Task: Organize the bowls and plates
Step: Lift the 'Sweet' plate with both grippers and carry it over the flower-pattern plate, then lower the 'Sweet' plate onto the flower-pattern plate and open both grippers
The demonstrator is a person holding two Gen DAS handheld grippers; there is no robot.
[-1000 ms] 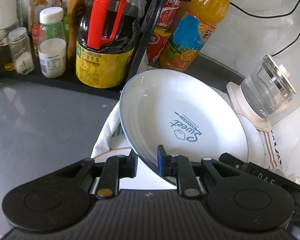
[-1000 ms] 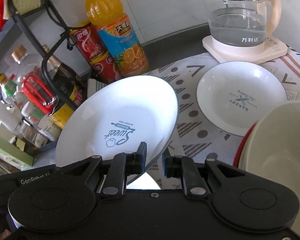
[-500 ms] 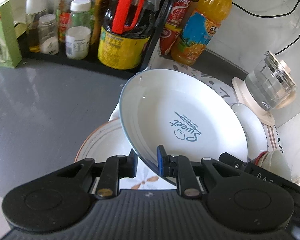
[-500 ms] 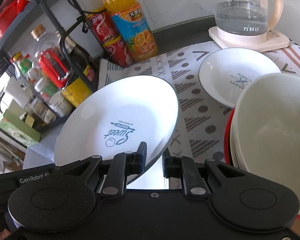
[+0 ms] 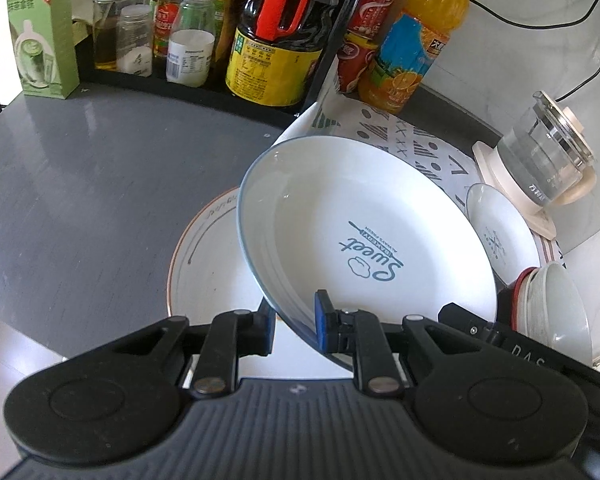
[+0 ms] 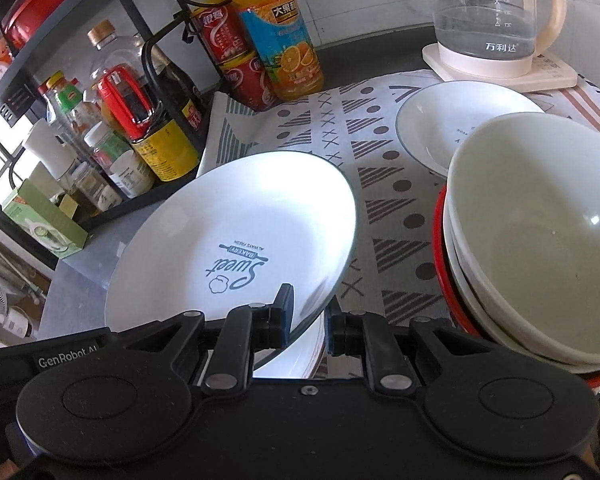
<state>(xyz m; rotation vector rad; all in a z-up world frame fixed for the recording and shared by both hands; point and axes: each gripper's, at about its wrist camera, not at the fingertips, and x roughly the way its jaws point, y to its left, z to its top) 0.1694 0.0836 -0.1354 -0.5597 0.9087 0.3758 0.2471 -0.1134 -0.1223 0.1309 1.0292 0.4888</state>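
Both grippers' fingers [image 5: 323, 320] pinch the Sweet plate [image 5: 364, 236] above a rimmed plate [image 5: 208, 264], stacked bowls [image 6: 532, 232] beside.

You are looking at a round white ceramic plate [image 5: 364, 236] with a thin grey-blue rim line and blue "Sweet" lettering at its centre. Under it is showing a flat white plate with an orange-brown edge and a dark inner ring [image 5: 204, 268]. The white cloth mat [image 6: 380, 184] is carrying dark grey triangles, dots and crosses, with red stripes at its far corner. A smaller white dish [image 6: 440, 120] is wearing faint grey print. The stacked pale cream bowls [image 6: 540, 232] are sitting in a red-rimmed one. Your black grippers are showing blue pads [image 5: 322, 322]. The orange juice bottle [image 6: 280, 32] is bearing a blue label with orange slices, beside red cans [image 6: 236, 56], on the grey countertop [image 5: 80, 184].
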